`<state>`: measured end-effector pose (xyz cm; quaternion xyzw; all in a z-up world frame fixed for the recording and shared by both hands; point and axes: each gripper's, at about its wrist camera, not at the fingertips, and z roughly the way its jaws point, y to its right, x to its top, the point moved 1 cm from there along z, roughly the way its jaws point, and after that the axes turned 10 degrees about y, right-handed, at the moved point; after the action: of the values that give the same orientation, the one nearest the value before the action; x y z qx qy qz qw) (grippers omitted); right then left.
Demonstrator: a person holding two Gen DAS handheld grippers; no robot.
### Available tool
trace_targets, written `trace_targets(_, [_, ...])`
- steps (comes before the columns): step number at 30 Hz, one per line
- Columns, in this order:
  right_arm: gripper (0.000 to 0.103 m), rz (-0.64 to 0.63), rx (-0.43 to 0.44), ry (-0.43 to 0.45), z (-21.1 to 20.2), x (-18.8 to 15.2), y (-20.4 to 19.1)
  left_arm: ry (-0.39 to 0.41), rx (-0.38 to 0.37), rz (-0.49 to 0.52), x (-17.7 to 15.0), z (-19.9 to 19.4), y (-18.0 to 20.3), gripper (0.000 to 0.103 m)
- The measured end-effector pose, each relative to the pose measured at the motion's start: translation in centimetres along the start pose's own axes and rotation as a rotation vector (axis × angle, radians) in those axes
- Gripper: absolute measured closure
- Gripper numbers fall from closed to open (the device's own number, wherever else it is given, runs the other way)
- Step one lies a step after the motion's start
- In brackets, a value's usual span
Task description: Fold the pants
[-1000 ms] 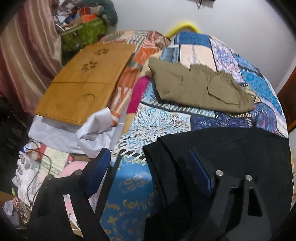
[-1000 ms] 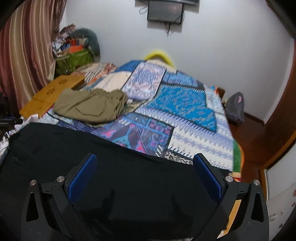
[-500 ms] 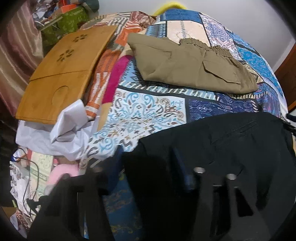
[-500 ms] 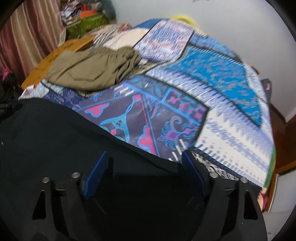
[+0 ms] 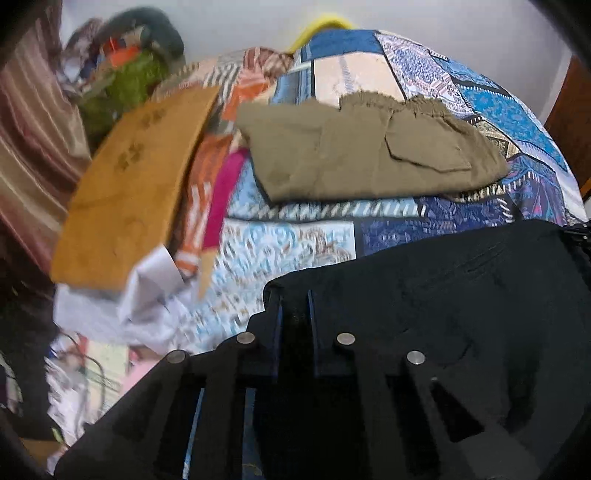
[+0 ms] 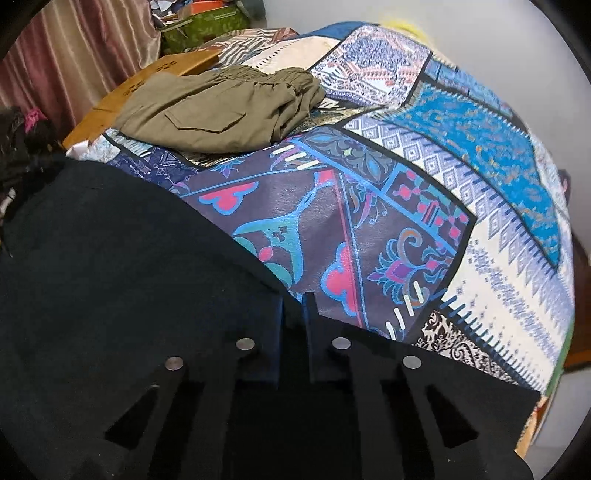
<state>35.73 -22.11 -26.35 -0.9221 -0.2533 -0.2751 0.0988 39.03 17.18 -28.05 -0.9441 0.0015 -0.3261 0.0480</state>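
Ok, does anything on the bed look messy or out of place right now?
Yes. The olive cargo pants lie bunched and rumpled at the waistband rather than flat. Crumpled white paper sits at the bed's left edge beside a wooden board lying partly on the patchwork bedspread.

Both wrist cameras look steeply down, close over black cloth pants (image 5: pixel 461 302); both share folded olive cargo pants (image 6: pixel 218 110) farther off.

Patchwork quilt (image 6: pixel 480 155) across the bed. Near its left edge, wooden board (image 5: pixel 125 192) lying partly over crumpled white paper (image 5: pixel 147 291). Further left, striped curtain (image 5: pixel 33 147); behind, green box (image 6: pixel 207 29) against pale wall (image 5: pixel 443 29).
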Motion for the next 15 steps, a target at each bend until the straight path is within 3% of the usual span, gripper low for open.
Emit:
trace_targets(9, [0.099, 0.02, -0.124, 0.043, -0.6, 2.8, 1.0, 0.104, 0.04, 0.048, 4.6, -1.5, 0.6, 0.093])
trace_targets(15, [0.099, 0.059, -0.136, 0.132, -4.8, 3.6, 0.8, 0.17, 0.015, 0.049, 5.6, -4.9, 0.8, 0.093])
